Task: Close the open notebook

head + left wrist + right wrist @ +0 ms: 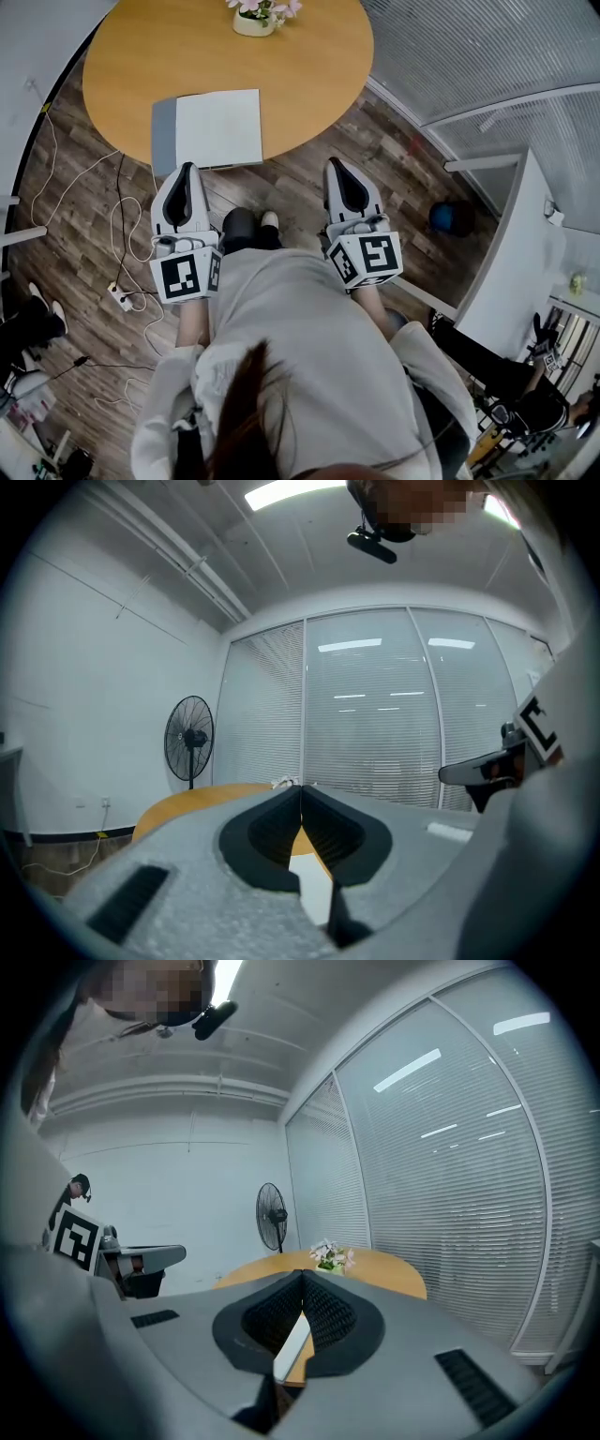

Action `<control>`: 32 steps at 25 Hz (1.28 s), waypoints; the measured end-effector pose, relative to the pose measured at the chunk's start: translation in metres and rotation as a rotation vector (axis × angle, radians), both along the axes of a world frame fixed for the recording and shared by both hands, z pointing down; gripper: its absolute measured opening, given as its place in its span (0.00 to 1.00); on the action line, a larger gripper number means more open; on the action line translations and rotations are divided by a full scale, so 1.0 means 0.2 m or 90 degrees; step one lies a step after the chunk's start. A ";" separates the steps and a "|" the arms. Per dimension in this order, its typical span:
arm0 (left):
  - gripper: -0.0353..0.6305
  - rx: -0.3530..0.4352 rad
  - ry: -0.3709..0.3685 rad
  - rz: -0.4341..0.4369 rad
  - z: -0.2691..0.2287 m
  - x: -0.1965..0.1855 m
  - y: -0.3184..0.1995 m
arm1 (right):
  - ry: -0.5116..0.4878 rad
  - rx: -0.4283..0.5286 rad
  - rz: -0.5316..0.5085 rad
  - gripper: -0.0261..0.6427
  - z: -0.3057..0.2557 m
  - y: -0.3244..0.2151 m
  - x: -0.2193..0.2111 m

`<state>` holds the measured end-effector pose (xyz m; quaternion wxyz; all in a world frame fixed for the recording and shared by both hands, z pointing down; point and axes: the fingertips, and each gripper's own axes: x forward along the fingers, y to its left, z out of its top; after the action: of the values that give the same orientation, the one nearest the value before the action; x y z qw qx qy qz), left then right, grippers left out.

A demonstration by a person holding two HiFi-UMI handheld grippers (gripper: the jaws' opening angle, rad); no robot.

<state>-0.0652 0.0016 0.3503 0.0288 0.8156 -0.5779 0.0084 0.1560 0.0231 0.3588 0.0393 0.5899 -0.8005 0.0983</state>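
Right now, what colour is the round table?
The table is light orange-brown, clearest in the head view.

No readable text on my feeds.
The only printed marks I can pick out are the black-and-white square patterns on the left marker cube [187, 275], mounted on the left gripper [184, 171], and on the right marker cube [367, 258], mounted on the right gripper [336, 166]. They are coded blocks, not letters or numbers. The notebook [217, 129] shows me a plain white face with a grey strip along one side, with no writing I can make out.
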 end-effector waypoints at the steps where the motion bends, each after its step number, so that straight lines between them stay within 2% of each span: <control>1: 0.08 -0.001 -0.001 -0.002 0.00 0.00 0.00 | -0.002 -0.002 0.003 0.04 0.01 -0.01 0.01; 13: 0.08 -0.001 -0.004 -0.005 0.01 -0.07 -0.14 | -0.005 -0.012 0.010 0.04 0.02 -0.12 -0.03; 24: 0.08 0.003 -0.003 0.021 -0.06 -0.21 -0.54 | -0.016 -0.009 0.043 0.04 -0.05 -0.46 -0.16; 32: 0.08 -0.008 -0.003 0.049 -0.03 -0.26 -0.72 | -0.020 -0.019 0.065 0.04 -0.02 -0.61 -0.23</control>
<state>-0.1172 -0.1423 0.3433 0.0327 0.8369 -0.5462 0.0150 0.1092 -0.0995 0.3550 0.0309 0.6277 -0.7683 0.1214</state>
